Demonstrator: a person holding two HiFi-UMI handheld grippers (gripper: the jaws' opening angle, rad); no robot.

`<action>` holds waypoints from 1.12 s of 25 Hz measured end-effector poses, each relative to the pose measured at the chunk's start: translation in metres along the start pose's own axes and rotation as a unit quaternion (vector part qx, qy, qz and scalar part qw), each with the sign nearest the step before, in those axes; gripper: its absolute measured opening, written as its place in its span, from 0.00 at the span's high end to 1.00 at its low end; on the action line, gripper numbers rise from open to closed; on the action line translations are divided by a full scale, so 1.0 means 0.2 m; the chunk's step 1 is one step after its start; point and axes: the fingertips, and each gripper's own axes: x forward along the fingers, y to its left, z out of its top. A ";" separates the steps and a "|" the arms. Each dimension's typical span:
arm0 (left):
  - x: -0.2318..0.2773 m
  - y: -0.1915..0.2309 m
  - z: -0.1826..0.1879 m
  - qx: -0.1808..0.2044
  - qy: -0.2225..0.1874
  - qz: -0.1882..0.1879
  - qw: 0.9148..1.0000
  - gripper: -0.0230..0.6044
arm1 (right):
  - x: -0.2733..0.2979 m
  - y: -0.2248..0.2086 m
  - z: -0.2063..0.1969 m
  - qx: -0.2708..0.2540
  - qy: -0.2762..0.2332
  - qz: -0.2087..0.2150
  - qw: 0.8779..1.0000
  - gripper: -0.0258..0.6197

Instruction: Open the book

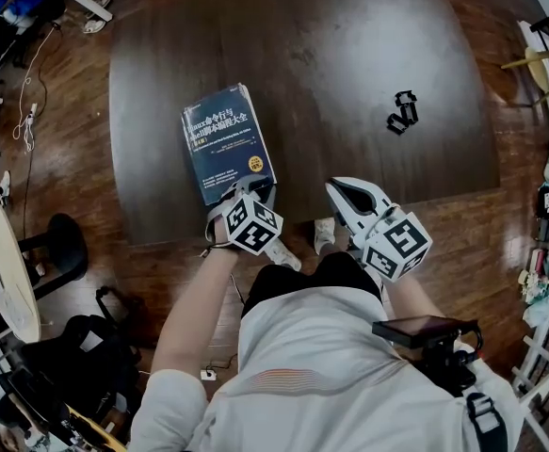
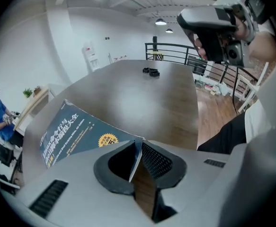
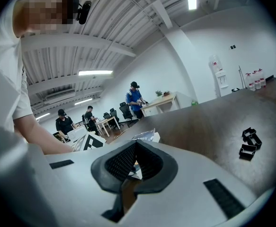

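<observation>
Cover caught: the left claw (image 1: 244, 194) pinches the front cover's near corner, ready to lift
The book (image 1: 225, 142) lies at the near edge of the counter (image 1: 349, 83); the right claw (image 1: 351, 196) hovers beside it, closed on nothing. Next, I judge, the cover must swing up and over towards the spine

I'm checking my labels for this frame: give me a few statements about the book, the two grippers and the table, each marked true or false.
1. The left gripper is clamped on the cover of the book at its near corner. True.
2. The right gripper also grips the book. False: it is clear of the book, with nothing between its jaws.
3. The book lies wide open. False: its blue front cover faces up.
4. A small black object lies on the table, apart from the book. True.
</observation>
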 end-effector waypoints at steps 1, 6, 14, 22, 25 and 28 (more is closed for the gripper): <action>-0.01 0.00 0.00 -0.015 -0.007 -0.007 1.000 0.88 | 0.00 0.00 0.00 0.000 0.000 0.000 1.000 0.96; -0.05 0.02 0.01 -0.074 -0.040 -0.029 0.996 0.93 | 0.01 0.02 0.00 -0.001 0.003 0.003 1.000 0.96; -0.17 0.06 0.06 -0.119 -0.100 -0.017 0.988 0.94 | 0.02 0.02 0.00 -0.001 0.012 0.004 1.000 0.96; -0.40 0.17 0.08 -0.203 -0.184 -0.008 0.962 0.94 | 0.05 0.07 -0.01 -0.008 0.020 0.021 1.000 0.96; -0.53 0.26 -0.02 -0.268 -0.228 -0.008 0.936 0.94 | 0.11 0.17 -0.04 -0.012 0.024 0.030 0.999 0.96; -0.68 0.34 -0.13 -0.324 -0.270 -0.001 0.907 0.94 | 0.16 0.24 -0.05 -0.017 0.031 0.036 0.999 0.96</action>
